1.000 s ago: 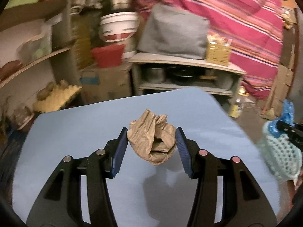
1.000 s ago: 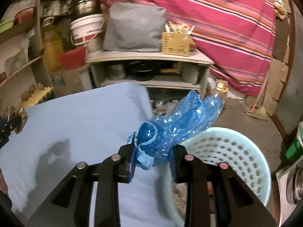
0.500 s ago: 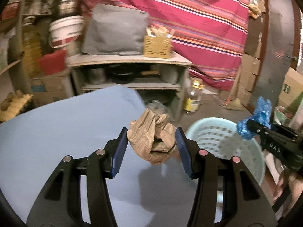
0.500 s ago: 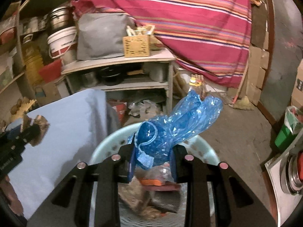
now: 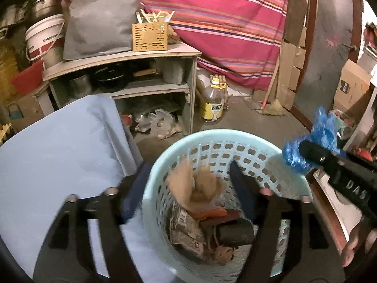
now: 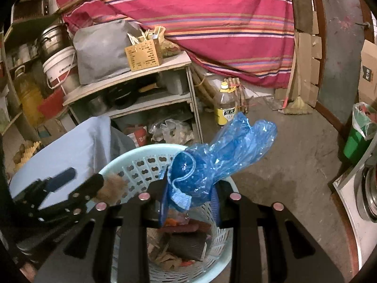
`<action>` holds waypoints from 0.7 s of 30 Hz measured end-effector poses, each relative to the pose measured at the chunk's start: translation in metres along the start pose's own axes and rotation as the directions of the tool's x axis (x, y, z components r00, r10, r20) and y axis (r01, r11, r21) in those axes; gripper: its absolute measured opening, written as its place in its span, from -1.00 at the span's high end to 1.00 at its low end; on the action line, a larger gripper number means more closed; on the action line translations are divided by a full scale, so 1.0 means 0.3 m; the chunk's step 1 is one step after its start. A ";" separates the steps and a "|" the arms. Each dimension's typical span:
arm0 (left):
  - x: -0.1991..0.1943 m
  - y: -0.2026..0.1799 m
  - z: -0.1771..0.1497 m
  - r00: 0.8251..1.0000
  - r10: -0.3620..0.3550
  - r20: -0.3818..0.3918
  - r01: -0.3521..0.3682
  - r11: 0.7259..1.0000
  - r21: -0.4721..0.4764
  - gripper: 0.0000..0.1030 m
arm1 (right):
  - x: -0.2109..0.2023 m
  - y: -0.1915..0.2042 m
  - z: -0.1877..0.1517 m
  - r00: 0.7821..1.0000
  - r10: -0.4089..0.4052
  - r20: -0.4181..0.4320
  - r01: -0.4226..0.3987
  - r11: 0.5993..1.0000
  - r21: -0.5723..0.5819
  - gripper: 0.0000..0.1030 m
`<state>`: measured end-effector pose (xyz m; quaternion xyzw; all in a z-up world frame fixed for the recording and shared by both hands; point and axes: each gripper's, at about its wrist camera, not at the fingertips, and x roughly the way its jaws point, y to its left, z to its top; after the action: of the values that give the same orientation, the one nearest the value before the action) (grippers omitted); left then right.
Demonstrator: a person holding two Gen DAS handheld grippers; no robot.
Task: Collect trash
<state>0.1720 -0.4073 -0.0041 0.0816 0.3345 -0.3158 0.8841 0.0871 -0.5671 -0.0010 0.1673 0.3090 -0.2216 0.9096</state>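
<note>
A light blue perforated basket [image 5: 235, 139] stands on the floor beside the blue-covered table [image 5: 59, 146], with trash inside. My left gripper [image 5: 188, 193] is open above it, and the crumpled brown paper [image 5: 195, 186], blurred, is loose between the spread fingers, falling into the basket. My right gripper [image 6: 190, 200] is shut on a blue plastic bag [image 6: 221, 153] above the basket rim [image 6: 132, 160]. The right gripper and bag also show in the left wrist view [image 5: 306, 151]. The left gripper shows in the right wrist view [image 6: 77, 181].
A wooden shelf unit [image 5: 122, 70] with pots stands behind the table. An oil bottle [image 5: 213, 101] and a broom [image 5: 273, 103] are on the floor. A green bin [image 6: 358, 139] and cardboard boxes [image 5: 351, 89] are at the right.
Both grippers moved right, from over the table to over the basket. The left gripper opened and let go of the brown paper. The right gripper still holds the blue bag.
</note>
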 end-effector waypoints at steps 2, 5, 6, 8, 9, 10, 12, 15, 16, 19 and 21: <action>-0.022 0.015 0.009 1.000 -0.002 0.005 0.002 1.000 -0.002 -0.65 | 0.010 0.002 -0.004 1.000 0.009 -0.010 -0.009 1.000 0.000 0.43; -0.085 0.056 0.012 0.998 0.043 0.037 -0.043 0.999 -0.006 -0.78 | 0.024 0.029 -0.008 1.000 0.020 -0.021 -0.020 1.000 -0.015 0.42; -0.115 0.080 0.007 0.997 0.060 0.050 -0.059 0.998 -0.014 -0.81 | 0.028 0.044 -0.011 0.999 0.023 -0.024 -0.023 0.999 -0.026 0.42; -0.169 0.120 -0.006 0.993 0.097 0.073 -0.096 0.995 -0.021 -0.86 | 0.034 0.073 -0.019 0.999 0.033 -0.031 -0.035 0.998 -0.044 0.38; -0.211 0.148 -0.021 0.987 0.129 0.090 -0.128 0.992 -0.020 -0.87 | 0.039 0.092 -0.023 0.998 0.042 -0.035 -0.044 0.998 -0.051 0.38; -0.246 0.170 -0.034 0.982 0.156 0.106 -0.155 0.988 -0.017 -0.89 | 0.041 0.102 -0.028 0.998 0.053 -0.038 -0.055 0.997 -0.054 0.37; -0.326 0.222 -0.070 0.968 0.211 0.138 -0.211 0.977 -0.016 -0.89 | 0.050 0.130 -0.038 0.995 0.078 -0.054 -0.081 0.995 -0.056 0.18; -0.453 0.304 -0.137 0.950 0.267 0.164 -0.267 0.963 -0.023 -0.89 | 0.061 0.174 -0.061 0.997 0.049 -0.056 -0.052 0.997 -0.061 -0.47; -0.484 0.326 -0.150 0.946 0.278 0.167 -0.277 0.960 -0.031 -0.89 | 0.059 0.179 -0.066 0.998 0.042 -0.057 -0.045 0.997 -0.062 -0.47; -0.608 0.409 -0.223 0.936 0.306 0.172 -0.299 0.952 -0.067 -0.89 | 0.041 0.186 -0.079 0.996 0.054 -0.071 -0.056 0.998 -0.030 -0.49; -0.684 0.456 -0.272 0.926 0.331 0.181 -0.319 0.943 -0.091 -0.89 | -0.002 0.195 -0.086 0.996 0.067 -0.054 -0.068 0.998 -0.013 -0.58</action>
<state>0.0934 -0.1670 0.0565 0.0783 0.2380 -0.1611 0.9546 0.1036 -0.5061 -0.0104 0.1766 0.3290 -0.1840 0.9092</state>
